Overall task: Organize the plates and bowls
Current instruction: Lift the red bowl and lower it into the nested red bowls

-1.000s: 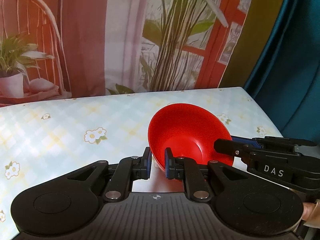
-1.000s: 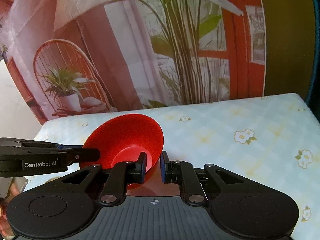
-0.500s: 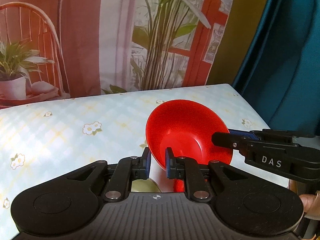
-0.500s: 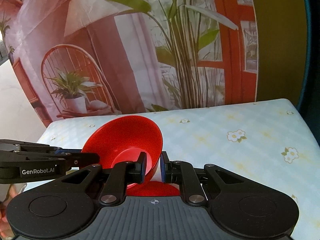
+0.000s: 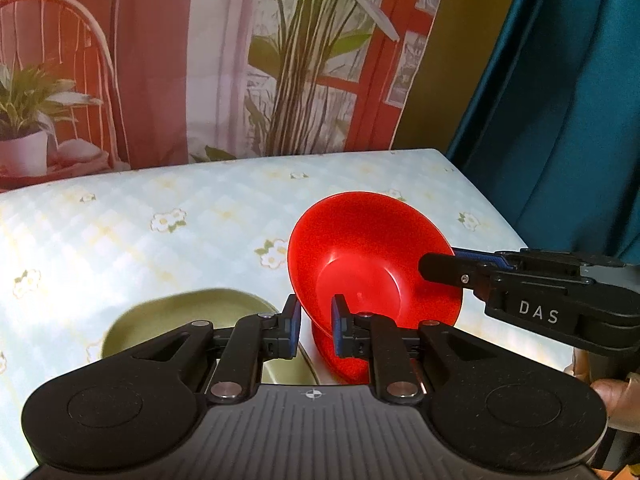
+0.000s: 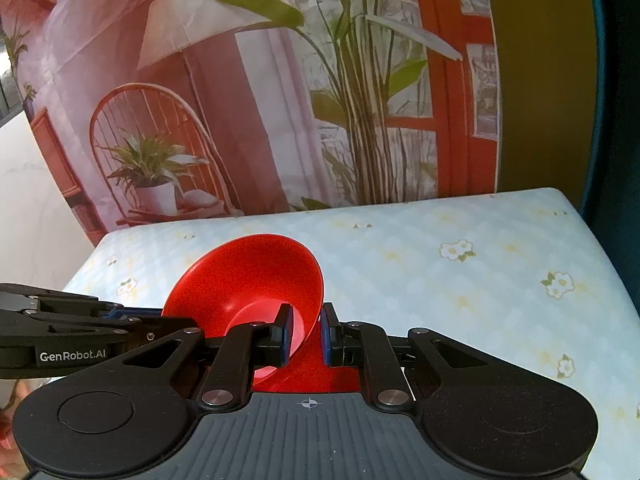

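Note:
A red bowl (image 5: 372, 264) is held tilted above the table, gripped on opposite rims by both grippers. My left gripper (image 5: 314, 326) is shut on its near-left rim. My right gripper (image 6: 304, 330) is shut on its right rim; it shows in the left wrist view (image 5: 444, 268) reaching in from the right. The bowl also shows in the right wrist view (image 6: 256, 276). A pale green dish (image 5: 180, 316) lies on the table under my left gripper. Another red dish (image 6: 320, 376) lies beneath the bowl, mostly hidden.
The table (image 6: 460, 280) has a light floral cloth. A printed backdrop (image 6: 280, 100) stands along its far edge. A teal curtain (image 5: 560, 100) hangs past the table's right edge.
Both grippers have lifted the red bowl higher and drawn back. The green dish and the red dish beneath have come into view under them.

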Demonstrator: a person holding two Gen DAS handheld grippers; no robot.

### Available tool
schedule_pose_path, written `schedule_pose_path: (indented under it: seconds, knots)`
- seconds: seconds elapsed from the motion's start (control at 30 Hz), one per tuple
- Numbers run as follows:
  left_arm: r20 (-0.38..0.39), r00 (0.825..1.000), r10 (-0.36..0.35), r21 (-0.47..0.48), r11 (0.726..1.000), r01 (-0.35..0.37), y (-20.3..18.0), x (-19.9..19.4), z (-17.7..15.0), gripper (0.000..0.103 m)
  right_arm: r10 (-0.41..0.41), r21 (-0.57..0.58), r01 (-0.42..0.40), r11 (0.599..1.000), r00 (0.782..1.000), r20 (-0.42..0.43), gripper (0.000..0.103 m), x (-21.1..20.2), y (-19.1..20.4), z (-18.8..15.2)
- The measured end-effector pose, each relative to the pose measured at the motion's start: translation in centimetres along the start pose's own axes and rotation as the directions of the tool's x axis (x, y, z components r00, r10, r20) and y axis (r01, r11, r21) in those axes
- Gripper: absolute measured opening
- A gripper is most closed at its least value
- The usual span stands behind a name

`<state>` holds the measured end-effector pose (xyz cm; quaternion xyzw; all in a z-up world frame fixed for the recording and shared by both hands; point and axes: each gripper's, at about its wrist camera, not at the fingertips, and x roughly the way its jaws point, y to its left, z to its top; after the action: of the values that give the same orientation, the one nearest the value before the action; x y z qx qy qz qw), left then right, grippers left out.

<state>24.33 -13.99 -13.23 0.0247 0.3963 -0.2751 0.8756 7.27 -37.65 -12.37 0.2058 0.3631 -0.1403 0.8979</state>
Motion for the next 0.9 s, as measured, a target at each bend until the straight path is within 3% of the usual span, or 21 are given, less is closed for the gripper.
schedule_pose_path:
  seconds: [0.9]
  knots:
    - [-0.061,0.998,-0.018,0.020,1.000,0.020,-0.9,1.5,-1.7,0.017,-0.030,0.035,0.032,0.999,0.998,-0.057,0.014,0.4,-1.8,-3.6]
